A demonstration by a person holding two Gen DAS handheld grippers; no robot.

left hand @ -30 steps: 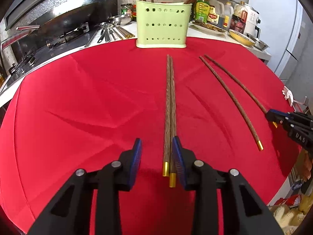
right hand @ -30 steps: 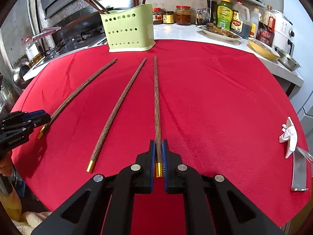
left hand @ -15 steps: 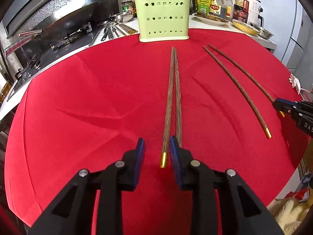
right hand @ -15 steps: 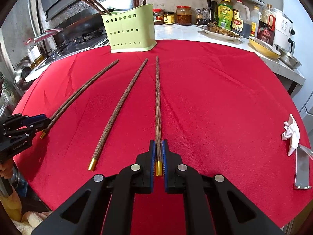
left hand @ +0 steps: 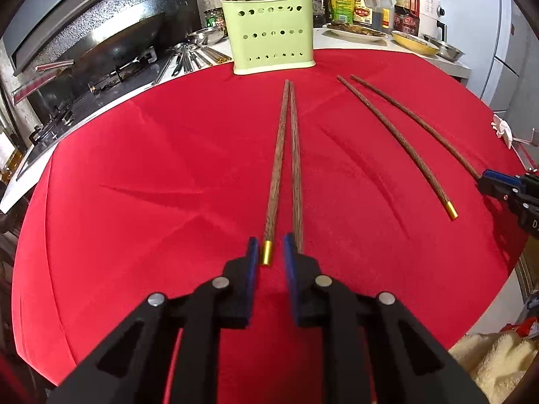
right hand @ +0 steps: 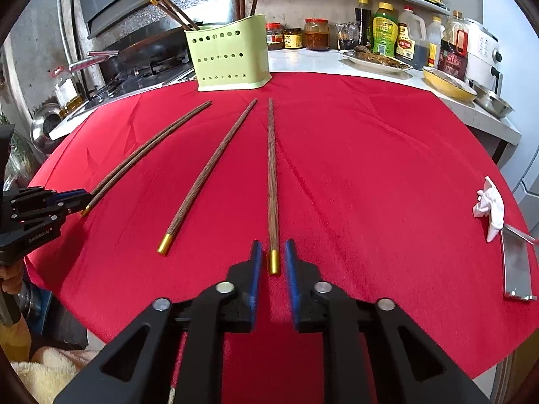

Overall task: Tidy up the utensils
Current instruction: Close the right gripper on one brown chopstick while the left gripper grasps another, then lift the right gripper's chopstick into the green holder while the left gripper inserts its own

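Observation:
On the red cloth lie several brown chopsticks with gold ends. My left gripper is closing. The gold end of one chopstick sits between its pads, not pinched by both. Its twin runs behind the right finger. My right gripper is opening, and the gold end of its chopstick lies loose between the pads on the cloth. Another single chopstick lies to its left. A green perforated holder with several chopsticks standing in it is at the cloth's far edge.
A wok and stove stand at the back left, with metal utensils on the counter. Bottles, a plate and a yellow bowl line the back right. A crumpled white tissue and a metal blade lie near the cloth's right edge.
The left jaws have narrowed around one gold end; the twin chopstick now sits outside the right finger. The right jaws have parted and let go of their chopstick.

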